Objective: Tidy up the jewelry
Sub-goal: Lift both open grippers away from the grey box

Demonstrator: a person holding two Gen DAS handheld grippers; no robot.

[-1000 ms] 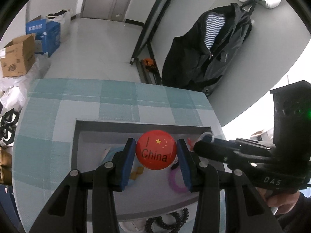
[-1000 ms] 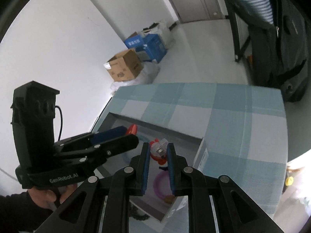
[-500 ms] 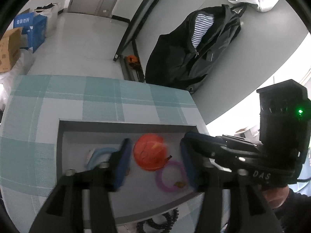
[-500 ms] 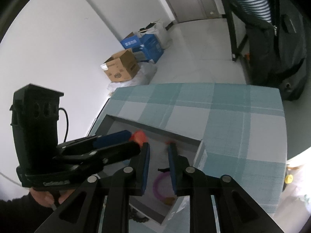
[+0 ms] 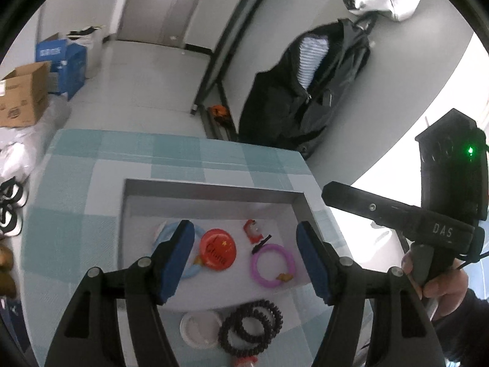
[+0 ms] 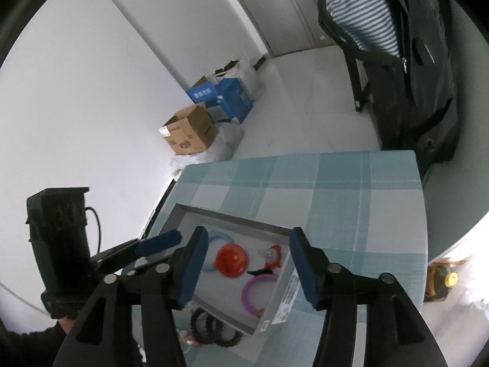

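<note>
Both tools, left tool (image 5: 244, 257) and right tool (image 6: 249, 267), have just spread, empty, above the shallow grey cardboard tray (image 5: 214, 191); round red badge (image 5: 217, 250) lies mid-tray.

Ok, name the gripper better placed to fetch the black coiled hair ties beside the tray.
Left. In its view the black hair ties lie just below the open left gripper, outside the tray. From the right gripper, they sit off left.

White walls (image 6: 91, 91), pale grey floor (image 5: 137, 85), teal checked tablecloth (image 6: 351, 189), cardboard boxes (image 6: 189, 133), dark jacket (image 5: 305, 98)
</note>
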